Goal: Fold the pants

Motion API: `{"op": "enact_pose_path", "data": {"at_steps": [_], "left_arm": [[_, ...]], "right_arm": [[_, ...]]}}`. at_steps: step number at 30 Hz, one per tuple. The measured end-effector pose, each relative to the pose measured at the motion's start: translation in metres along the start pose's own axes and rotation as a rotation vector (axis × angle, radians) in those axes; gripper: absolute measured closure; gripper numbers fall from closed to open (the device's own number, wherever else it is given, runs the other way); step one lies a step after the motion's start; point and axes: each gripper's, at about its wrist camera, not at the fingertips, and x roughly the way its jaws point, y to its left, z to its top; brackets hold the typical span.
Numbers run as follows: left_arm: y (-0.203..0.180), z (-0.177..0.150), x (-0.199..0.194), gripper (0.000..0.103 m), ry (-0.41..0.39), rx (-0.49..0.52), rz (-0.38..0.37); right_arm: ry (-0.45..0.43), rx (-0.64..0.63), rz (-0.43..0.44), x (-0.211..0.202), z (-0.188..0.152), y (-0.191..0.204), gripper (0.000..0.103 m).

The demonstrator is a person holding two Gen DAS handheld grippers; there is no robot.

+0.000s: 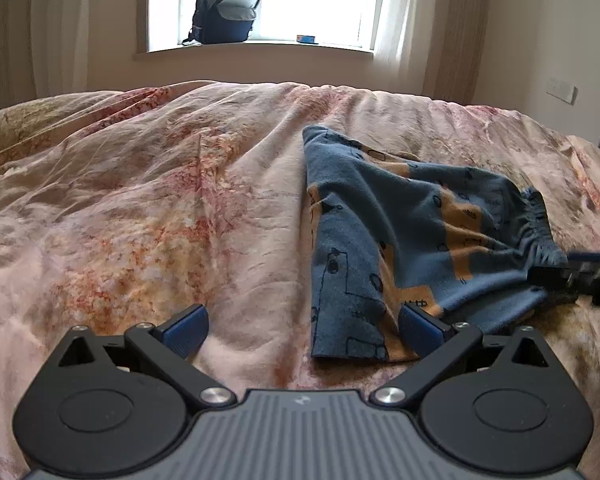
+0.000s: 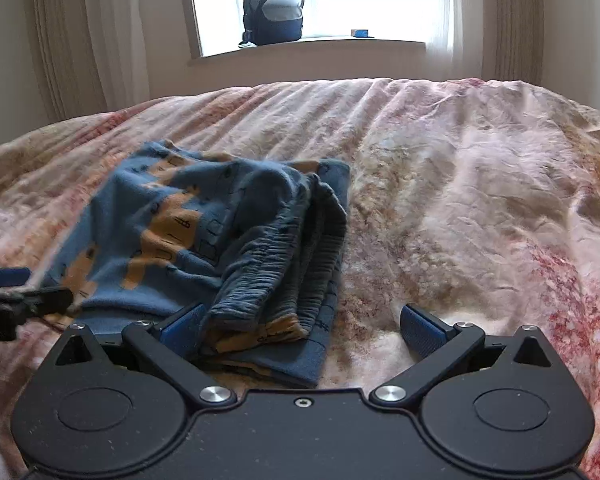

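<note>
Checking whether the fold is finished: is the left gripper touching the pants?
Cannot tell. In the left wrist view the left gripper is open; one fingertip overlaps the pants edge, but contact isn't plain in either view.

Folded pants [image 1: 412,240] lie on a bed [image 1: 160,208], between the left gripper [image 1: 304,332] on their left and the right gripper [image 2: 304,332] on their right, both at the near edge. Behind the bed, a backpack [image 1: 226,10] stands on the windowsill [image 1: 260,50], a small box [image 1: 307,39] to its right.
</note>
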Motion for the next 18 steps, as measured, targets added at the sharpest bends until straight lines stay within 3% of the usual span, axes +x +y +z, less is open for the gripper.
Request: {"op": "enact_pose_path", "data": {"at_steps": [3,9,12,16,18], "left_arm": [[0.000,-0.003,0.000,0.000,-0.013,0.009,-0.003],[0.004,-0.002,-0.001,0.000,-0.007,0.000,-0.030],[0.011,0.009,-0.006,0.000,0.024,0.003,-0.096],[0.019,0.026,-0.015,0.000,-0.064,-0.010,-0.188],[0.016,0.035,-0.007,0.000,-0.055,-0.015,-0.218]], "right_arm": [[-0.038,0.038,0.074,-0.004,0.003,-0.003,0.000],[-0.027,0.012,0.074,0.006,0.010,-0.008,0.000],[-0.036,-0.056,0.110,0.012,0.026,-0.015,0.000],[-0.054,-0.085,0.211,0.030,0.053,-0.030,0.000],[-0.032,-0.068,0.296,0.049,0.061,-0.040,0.000]]}}
